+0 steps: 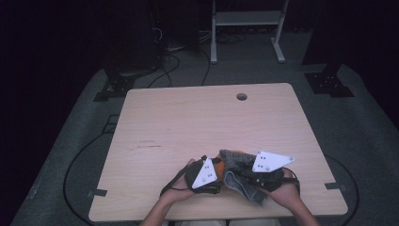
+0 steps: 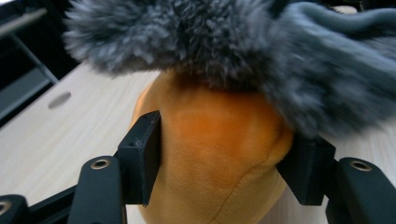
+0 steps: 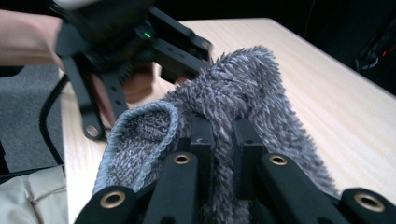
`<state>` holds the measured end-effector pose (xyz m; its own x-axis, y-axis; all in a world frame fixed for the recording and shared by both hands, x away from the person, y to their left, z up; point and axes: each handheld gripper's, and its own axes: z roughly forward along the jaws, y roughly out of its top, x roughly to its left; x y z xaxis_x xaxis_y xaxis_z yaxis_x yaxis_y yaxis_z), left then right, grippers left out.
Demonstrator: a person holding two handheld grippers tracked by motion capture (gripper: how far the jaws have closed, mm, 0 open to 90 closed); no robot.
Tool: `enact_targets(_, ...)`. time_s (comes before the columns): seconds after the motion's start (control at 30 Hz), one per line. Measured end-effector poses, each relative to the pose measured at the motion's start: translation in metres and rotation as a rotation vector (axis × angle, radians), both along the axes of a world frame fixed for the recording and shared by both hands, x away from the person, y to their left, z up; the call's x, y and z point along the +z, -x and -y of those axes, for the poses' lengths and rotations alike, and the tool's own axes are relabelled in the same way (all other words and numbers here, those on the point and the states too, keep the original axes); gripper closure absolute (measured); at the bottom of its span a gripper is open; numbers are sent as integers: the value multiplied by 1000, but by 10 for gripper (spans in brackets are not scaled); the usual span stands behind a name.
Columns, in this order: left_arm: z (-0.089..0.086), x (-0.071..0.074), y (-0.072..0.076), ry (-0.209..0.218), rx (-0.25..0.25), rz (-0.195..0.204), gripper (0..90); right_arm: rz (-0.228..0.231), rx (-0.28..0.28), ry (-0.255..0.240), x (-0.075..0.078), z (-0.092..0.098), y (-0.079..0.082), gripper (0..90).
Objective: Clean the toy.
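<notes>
The left tool (image 2: 219,172) is clamped on an orange plush toy (image 2: 215,154), its two black pads pressing into the soft sides. The right tool (image 3: 219,140) is pinched narrow on a fold of a grey fluffy cloth (image 3: 243,88). The cloth is draped over the top of the toy, and both sit near the front edge of the counter (image 1: 207,117), between the person's two hands.

The step in hand looks like drawing the cloth off or around the toy. To do it well, the left tool should hold the toy steady and low, without squeezing so hard that it bulges out, while the right tool pulls the cloth along its length, not sideways, so the fold does not slip free.

The left gripper view shows the pads' bite on the toy, which the high view hides under the grey plates. The right gripper view shows the cloth's knitted hem (image 3: 140,135). The high view places everything on the counter.
</notes>
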<state>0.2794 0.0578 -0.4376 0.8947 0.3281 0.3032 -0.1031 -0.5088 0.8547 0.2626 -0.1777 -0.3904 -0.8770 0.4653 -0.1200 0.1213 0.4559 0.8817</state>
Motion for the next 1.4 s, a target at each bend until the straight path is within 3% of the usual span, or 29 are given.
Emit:
enact_targets(0.13,-7,-2,-6,-1,19,-43,376,-58,-62,-33,-15,22,-12,809)
enact_targets(0.33,-21,-8,-17,44,42,-141,345,-108,-122,-29,-26,38,-18,809)
enact_targets(0.43,-23,-4,-19,104,58,-192,204,-102,-125,-27,-26,35,-19,809)
enact_targets(0.5,-21,1,-19,142,67,-204,145,-98,-124,-35,-26,33,-18,809)
enact_targets(0.57,-21,5,-19,180,53,-204,144,-83,-108,-30,-25,29,-15,809)
enact_targets(0.6,-22,5,-18,184,41,-197,196,-78,-105,-25,-24,28,-14,809)
enact_targets(0.63,-21,5,-17,157,45,-183,256,-75,-104,-24,-25,28,-14,809)
enact_targets(0.67,-21,5,-17,157,45,-183,311,-85,-107,-30,-26,30,-15,809)
enact_targets(0.7,-22,2,-18,139,54,-207,340,-93,-107,-38,-27,32,-17,809)
enact_targets(0.8,-25,1,-19,113,74,-227,372,-112,-146,-12,-34,40,-22,809)
enact_targets(0.83,-25,0,-19,106,76,-234,376,-132,-158,-22,-36,44,-24,809)
enact_targets(0.93,-26,1,-20,77,78,-228,388,-133,-162,-28,-33,45,-22,808)
enact_targets(1.03,-28,0,-21,82,90,-240,389,-110,-83,-75,-24,36,-15,808)
enact_targets(1.13,-31,0,-23,77,91,-248,386,-110,-71,-43,-28,30,-17,808)
enact_targets(1.33,-33,0,-24,71,98,-254,385,-172,-164,-9,-41,50,-26,808)
enact_targets(1.4,-34,-1,-25,78,107,-256,383,-171,-167,-19,-38,52,-25,808)
